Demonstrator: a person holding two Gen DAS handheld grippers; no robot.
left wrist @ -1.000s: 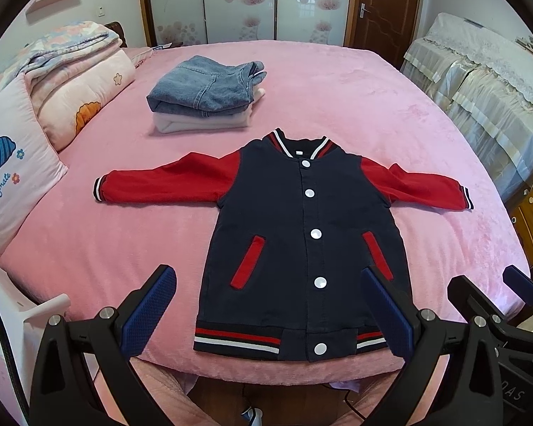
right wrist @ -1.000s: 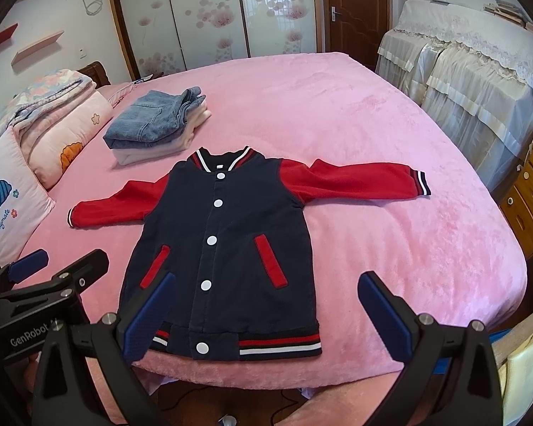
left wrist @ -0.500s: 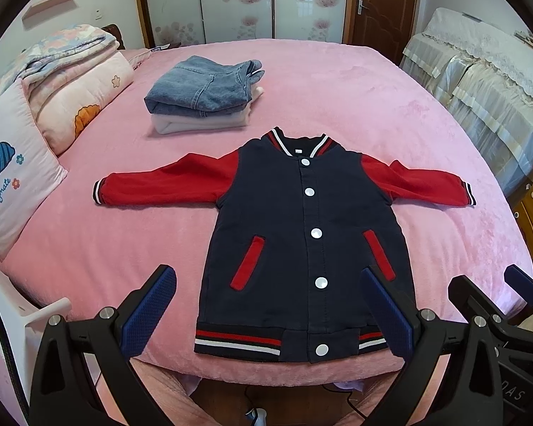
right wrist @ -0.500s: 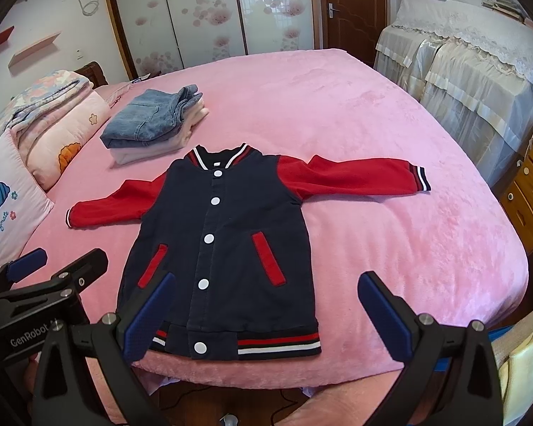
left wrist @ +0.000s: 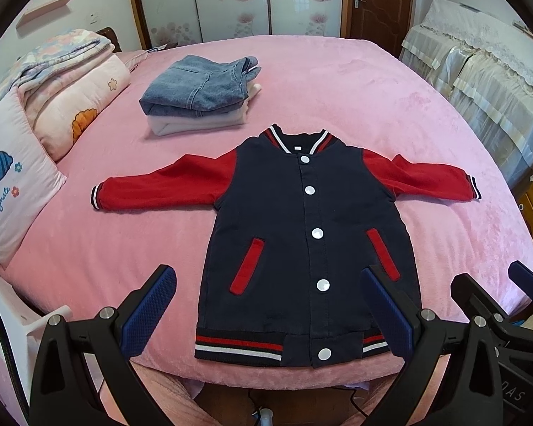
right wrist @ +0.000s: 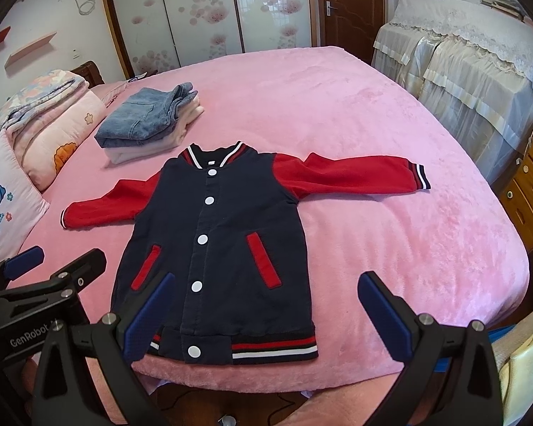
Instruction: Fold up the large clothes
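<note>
**A:** Where does the jacket lie?

**B:** The jacket [left wrist: 302,234] lies flat and face up on the pink bed [left wrist: 373,99], in the middle of the left wrist view, buttoned, collar toward the top of the frame and striped hem at the bed's near edge. In the right wrist view the jacket [right wrist: 224,248] sits left of center.

**A:** And the sleeves?

**B:** Both red sleeves are spread outward. One cuff [left wrist: 96,197] points to the left of the frame, the other [left wrist: 474,188] to the right.

**A:** What are the tools doing?

**B:** The left hand-held gripper [left wrist: 268,314] hangs above the hem with its blue pads spread wide apart, touching nothing. The right hand-held gripper [right wrist: 263,319] is likewise spread wide, above the lower right part of the jacket, and holds nothing. Each shows at the lower edge of the other's view: the right one [left wrist: 497,305] at lower right, the left one [right wrist: 49,277] at lower left.

**A:** Anything else on the bed?

**B:** A folded stack, denim on top of a pale garment [left wrist: 199,96], rests in the upper left, just beyond the collar and apart from it. Pillows [left wrist: 14,177] and folded quilts [left wrist: 64,74] line the left edge. A covered piece of furniture [right wrist: 472,53] stands at the upper right, and a wooden door [left wrist: 373,0] at the top.
</note>
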